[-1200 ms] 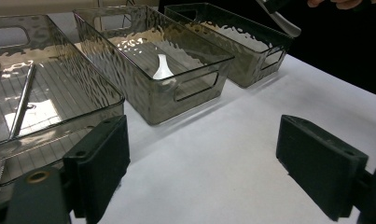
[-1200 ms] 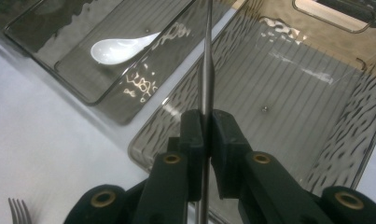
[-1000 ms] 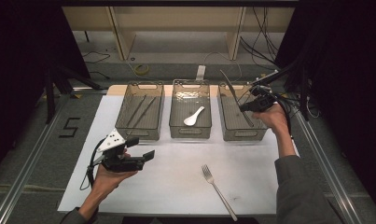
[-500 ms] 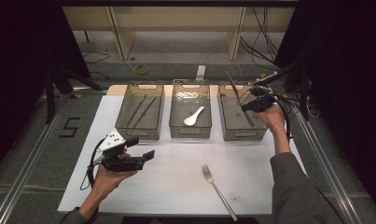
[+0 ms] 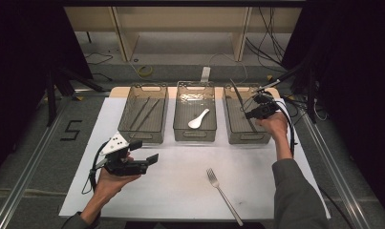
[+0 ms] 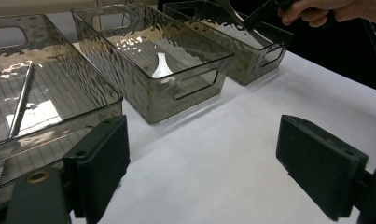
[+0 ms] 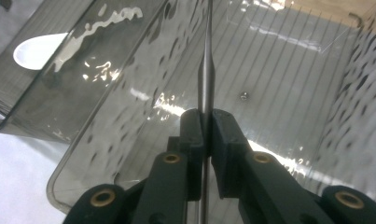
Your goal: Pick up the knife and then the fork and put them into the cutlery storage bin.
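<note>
The right gripper (image 7: 205,122) has its jaws clamped on a thin metal utensil (image 7: 206,70), whose handle rises toward the top of the right gripper view, over the right bin (image 5: 238,136). At upper right of the high view that utensil slants into this bin. The left gripper (image 5: 141,158), jaws apart with nothing between them, hovers at lower left. Around them lies a white sheet (image 5: 180,181) with a fork (image 5: 222,193) at lower centre, a white spoon (image 5: 198,119) in the middle bin (image 5: 195,135), and grey floor beyond.
</note>
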